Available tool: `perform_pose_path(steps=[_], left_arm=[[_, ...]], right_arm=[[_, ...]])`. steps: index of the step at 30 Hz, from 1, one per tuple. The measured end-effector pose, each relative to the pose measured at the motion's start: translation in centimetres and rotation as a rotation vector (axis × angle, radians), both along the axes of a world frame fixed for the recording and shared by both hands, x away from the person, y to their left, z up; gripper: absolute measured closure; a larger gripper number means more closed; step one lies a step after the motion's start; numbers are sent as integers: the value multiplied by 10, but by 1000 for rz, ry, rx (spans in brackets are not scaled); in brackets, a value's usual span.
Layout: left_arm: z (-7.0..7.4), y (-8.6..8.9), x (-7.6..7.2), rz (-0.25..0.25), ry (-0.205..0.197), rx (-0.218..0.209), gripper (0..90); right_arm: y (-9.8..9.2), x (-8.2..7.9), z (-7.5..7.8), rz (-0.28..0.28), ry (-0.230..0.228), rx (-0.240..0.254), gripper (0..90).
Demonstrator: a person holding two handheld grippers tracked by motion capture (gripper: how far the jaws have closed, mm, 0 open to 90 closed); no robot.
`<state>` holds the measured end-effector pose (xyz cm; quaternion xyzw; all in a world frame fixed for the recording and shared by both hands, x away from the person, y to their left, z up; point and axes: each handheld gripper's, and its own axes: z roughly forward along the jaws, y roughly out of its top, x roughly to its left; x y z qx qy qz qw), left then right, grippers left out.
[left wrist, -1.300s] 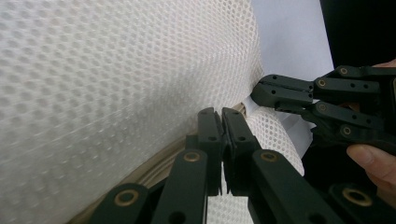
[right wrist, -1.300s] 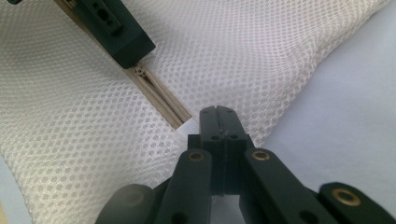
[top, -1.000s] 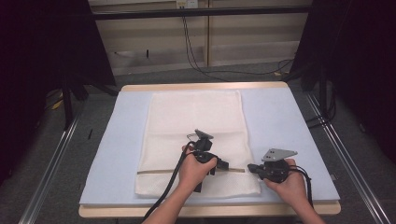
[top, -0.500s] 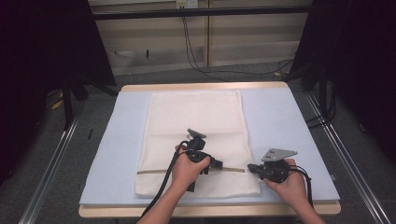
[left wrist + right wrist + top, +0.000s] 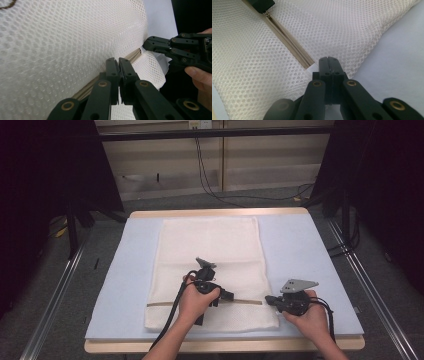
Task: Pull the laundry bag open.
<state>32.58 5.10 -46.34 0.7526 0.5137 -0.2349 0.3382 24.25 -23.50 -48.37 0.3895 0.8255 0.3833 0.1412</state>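
Observation:
A white mesh bag (image 5: 210, 255) lies flat on the pale blue mat, with a beige zipper (image 5: 248, 302) running across its near end. My left gripper (image 5: 229, 296) is shut over the zipper line (image 5: 87, 87), its tips (image 5: 117, 62) pinching the small pull. The pull (image 5: 266, 14) sits under that gripper's jaws at the top left of the right gripper view. My right gripper (image 5: 269, 299) is shut on the bag's right edge (image 5: 352, 62), just past the zipper's end (image 5: 310, 65). In the left gripper view the right gripper (image 5: 152, 43) touches that same corner.
The blue mat (image 5: 305, 250) covers a wooden table whose front edge (image 5: 225, 346) runs under the person's forearms. Dark stands and cables rise behind the table, and metal rails run along the floor on both sides.
The left hand has slid slightly to the left along the zipper with its gripper still shut. The right hand and gripper have held still.

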Motion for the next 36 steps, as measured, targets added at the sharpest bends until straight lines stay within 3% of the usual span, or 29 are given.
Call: perform_pose_path(steps=[9, 15, 22, 30, 33, 36], left_arm=[[0, 8, 1, 4, -1, 18, 874], [1, 18, 1, 27, 5, 5, 874], [0, 27, 2, 13, 5, 4, 874], [0, 30, 1, 26, 12, -11, 874], [0, 31, 1, 32, 1, 9, 874], [1, 34, 0, 28, 11, -1, 874]], right_arm=[[0, 0, 0, -2, 5, 7, 900], [0, 0, 0, 0, 5, 9, 900], [-1, 0, 0, -3, 13, 13, 900], [-1, 1, 0, -3, 10, 10, 900], [0, 1, 0, 3, 6, 7, 900], [0, 1, 0, 2, 10, 9, 900]])
